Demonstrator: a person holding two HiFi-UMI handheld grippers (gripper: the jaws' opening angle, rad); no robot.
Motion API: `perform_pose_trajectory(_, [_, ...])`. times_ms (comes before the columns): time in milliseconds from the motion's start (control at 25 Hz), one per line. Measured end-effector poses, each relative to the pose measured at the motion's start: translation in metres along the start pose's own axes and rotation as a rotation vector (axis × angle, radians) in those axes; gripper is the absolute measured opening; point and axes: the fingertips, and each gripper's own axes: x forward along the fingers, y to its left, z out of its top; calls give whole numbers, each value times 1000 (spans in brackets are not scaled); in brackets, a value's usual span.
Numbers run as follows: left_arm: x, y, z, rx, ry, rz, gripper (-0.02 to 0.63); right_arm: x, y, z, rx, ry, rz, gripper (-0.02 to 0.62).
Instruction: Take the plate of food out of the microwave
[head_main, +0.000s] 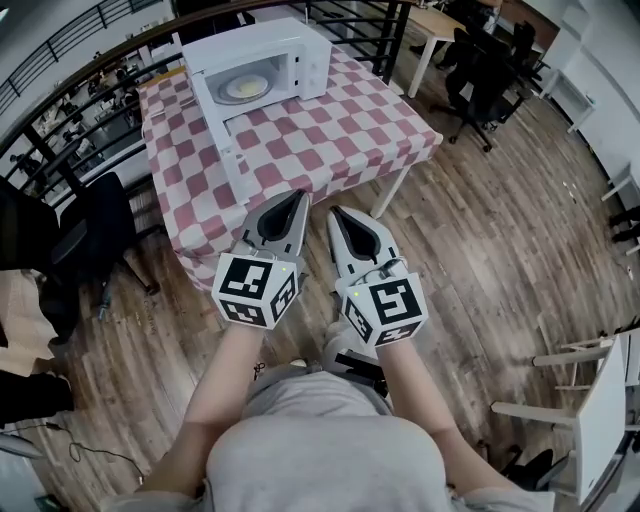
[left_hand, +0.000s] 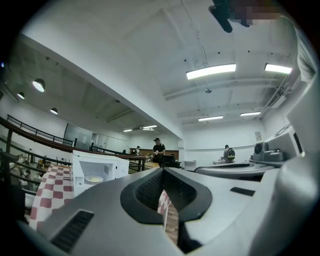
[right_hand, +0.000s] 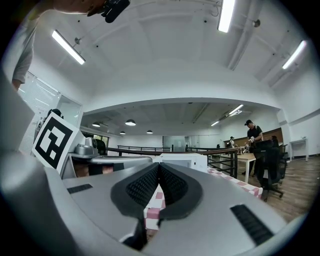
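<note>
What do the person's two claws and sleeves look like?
Both the left claw and the right claw are light grey, tapering shells with black ribbed pads. Each carries a white cube with black square markers. The person wears a grey short-sleeved shirt.

Long white fluorescent ceiling strips (left_hand: 210, 71) flood the hall with bright, even light and glare in both gripper views. The fisheye lenses bend the black metal railing (head_main: 75, 35) and leave dark corners. Soft shadow pools under the red-and-white checked table (head_main: 330, 140). The white open microwave (head_main: 255, 42) nearly washes out.
</note>
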Motion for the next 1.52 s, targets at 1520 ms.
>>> perform_pose_trajectory(1520, [215, 90, -9, -36, -50, 381, 3, 178, -176, -22, -6, 29, 403, 26])
